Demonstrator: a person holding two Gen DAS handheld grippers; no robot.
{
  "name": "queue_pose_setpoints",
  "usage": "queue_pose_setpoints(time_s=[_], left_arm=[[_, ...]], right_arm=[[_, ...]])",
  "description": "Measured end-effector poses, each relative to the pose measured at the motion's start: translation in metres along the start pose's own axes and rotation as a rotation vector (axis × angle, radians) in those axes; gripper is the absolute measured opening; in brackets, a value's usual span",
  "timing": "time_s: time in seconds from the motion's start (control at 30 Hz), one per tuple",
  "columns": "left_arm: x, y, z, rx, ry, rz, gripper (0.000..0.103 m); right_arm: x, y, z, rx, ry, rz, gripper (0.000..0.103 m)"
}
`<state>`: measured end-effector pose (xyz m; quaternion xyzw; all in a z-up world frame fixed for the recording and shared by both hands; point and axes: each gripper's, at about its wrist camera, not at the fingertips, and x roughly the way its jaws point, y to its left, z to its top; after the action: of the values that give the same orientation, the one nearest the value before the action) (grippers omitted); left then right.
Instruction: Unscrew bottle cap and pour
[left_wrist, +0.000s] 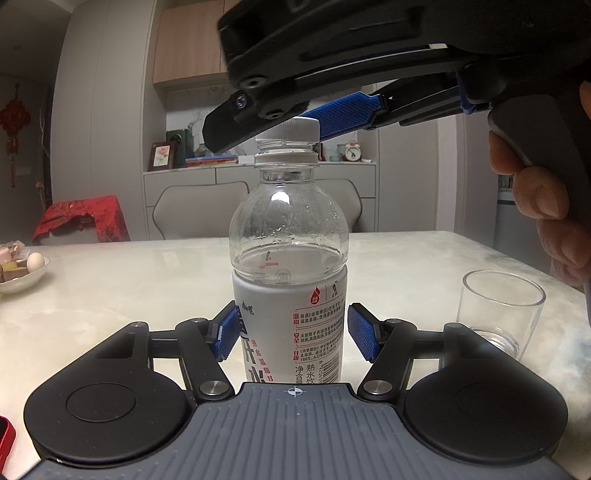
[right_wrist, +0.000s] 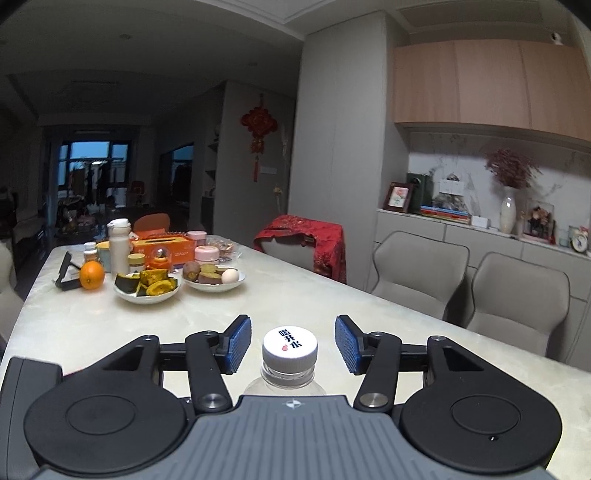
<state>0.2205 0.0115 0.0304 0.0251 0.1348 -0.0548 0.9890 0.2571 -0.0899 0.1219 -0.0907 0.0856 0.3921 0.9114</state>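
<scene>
White cap (right_wrist: 290, 346) is on the bottle (left_wrist: 290, 266), so we judge the task barely begun: nothing is unscrewed and nothing is poured.

From the left, our left gripper (left_wrist: 291, 330) brackets the bottle's labelled body. Its blue pads (left_wrist: 225, 334) sit just beside the label on each side; the left one may be touching, the right shows a thin gap, so we cannot tell whether we hold it firmly.

The bottle stands upright on the table (left_wrist: 110, 280), partly filled with water. Above it, our right gripper (right_wrist: 293, 345) straddles the cap, jaws wide with clear gaps on both sides, gripping nothing.

Farther right the glass (left_wrist: 500, 314) waits empty. Closing on the cap, twisting, lifting and pouring all remain.
</scene>
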Motion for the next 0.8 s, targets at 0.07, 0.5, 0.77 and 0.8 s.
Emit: queue_pose_setpoints(time_s=[0.07, 0.5, 0.77, 0.8], left_arm=[[0.0002, -0.0001, 0.0001, 0.001, 0.000, 0.000, 0.062], [-0.0029, -0.0070, -0.0009, 0.007, -0.001, -0.001, 0.063], [-0.0032, -0.0071, -0.0012, 0.010, -0.002, -0.002, 0.063], [-0.0029, -0.0065, -0.0010, 0.010, -0.002, -0.002, 0.063]], right_arm=[[-0.0002, -0.0011, 0.0014, -0.047, 0.001, 0.054, 0.054], [0.0029, -0.0036, 0.0027, -0.115, 0.009, 0.127, 0.038], [0.0027, -0.0018, 0.0027, -0.107, 0.010, 0.100, 0.032], [0.0027, -0.0016, 0.0027, -0.106, 0.011, 0.097, 0.032]])
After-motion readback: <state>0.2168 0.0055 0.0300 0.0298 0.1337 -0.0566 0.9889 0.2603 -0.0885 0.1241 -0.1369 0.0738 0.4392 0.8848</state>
